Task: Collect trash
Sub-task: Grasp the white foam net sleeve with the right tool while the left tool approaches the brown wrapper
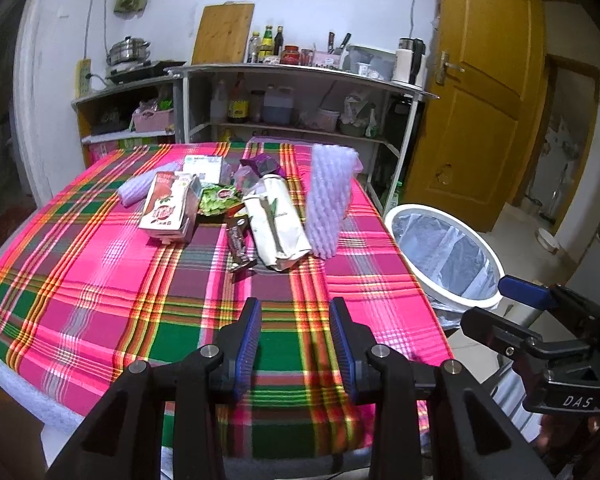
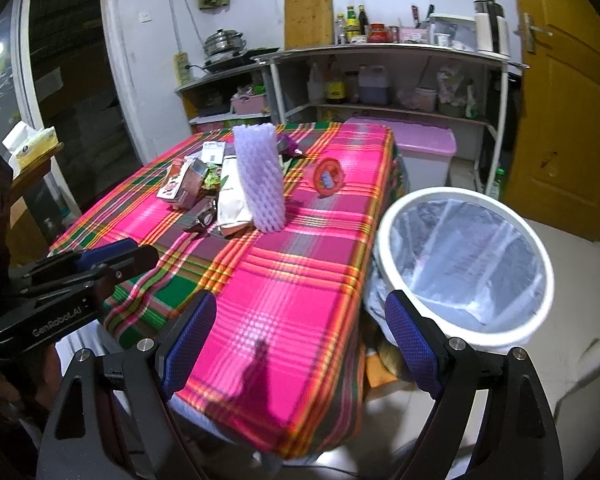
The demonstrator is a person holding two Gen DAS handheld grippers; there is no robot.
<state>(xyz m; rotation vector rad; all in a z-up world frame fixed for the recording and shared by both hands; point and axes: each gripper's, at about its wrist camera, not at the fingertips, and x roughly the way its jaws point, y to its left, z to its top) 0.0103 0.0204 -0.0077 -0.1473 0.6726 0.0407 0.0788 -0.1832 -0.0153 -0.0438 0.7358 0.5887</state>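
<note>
Trash bin (image 2: 466, 264) sits lined beside the plaid table (image 1: 100, 280); trash pile mid-table. Tall foam net sleeve (image 1: 330, 200) may topple if clipped. Left gripper (image 1: 296, 340) and right gripper (image 2: 300, 340) both gape, holding nothing. Small chocolate wrapper (image 1: 239, 249) could slip.

A pile of trash lies mid-bench on the plaid cloth. A red-and-white juice carton (image 1: 171, 210) lies on its side at the left, with a green wrapper (image 1: 217, 200) just beside it. A dark snack wrapper (image 1: 239, 246) and a beige paper bag (image 1: 276, 226) lie nearer. A lilac foam net sleeve (image 1: 330, 200) stands tilted at the right. The white lined bin (image 2: 466, 264) stands off the bench's right edge.
</note>
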